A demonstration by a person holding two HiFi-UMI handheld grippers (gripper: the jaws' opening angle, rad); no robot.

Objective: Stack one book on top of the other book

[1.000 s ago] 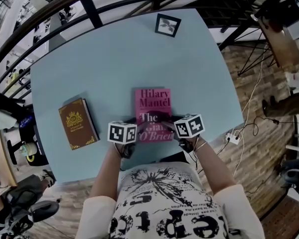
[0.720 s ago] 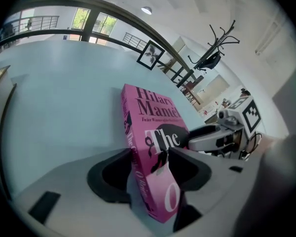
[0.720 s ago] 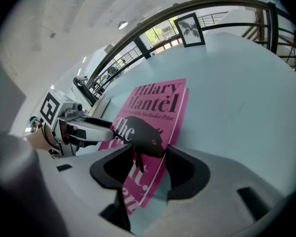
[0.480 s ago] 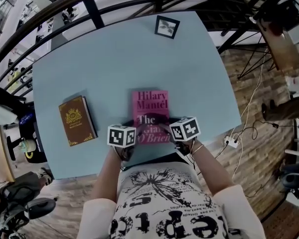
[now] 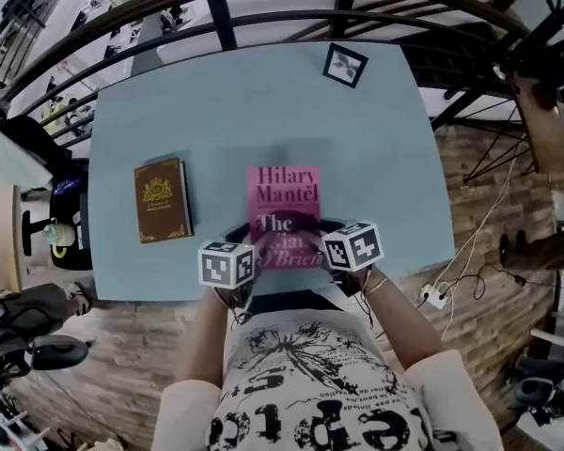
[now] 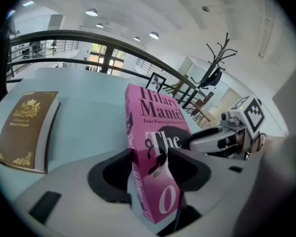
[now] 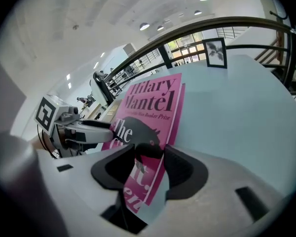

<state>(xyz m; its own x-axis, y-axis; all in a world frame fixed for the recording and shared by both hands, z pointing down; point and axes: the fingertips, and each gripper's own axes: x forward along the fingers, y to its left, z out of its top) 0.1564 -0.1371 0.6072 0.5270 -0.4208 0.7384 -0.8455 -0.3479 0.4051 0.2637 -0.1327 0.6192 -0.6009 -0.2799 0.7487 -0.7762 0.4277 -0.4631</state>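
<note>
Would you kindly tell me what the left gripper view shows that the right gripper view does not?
Left gripper view only: the brown book lying flat, and the right gripper from the side. Right gripper view only: the left gripper from the side. Both: the pink book gripped in each view's own jaws, which have just been closing on it, plus the frame and the table.

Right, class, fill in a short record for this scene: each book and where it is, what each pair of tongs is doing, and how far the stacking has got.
pink paperback book: gripped at its near end from both sides
brown gold-crested book: flat on the pale blue table, left of the pink one, apart from it
left tongs: have just been closing, clamped on the pink book's spine side
right tongs: have just been closing, clamped on its page side
stacking: not yet done
</note>
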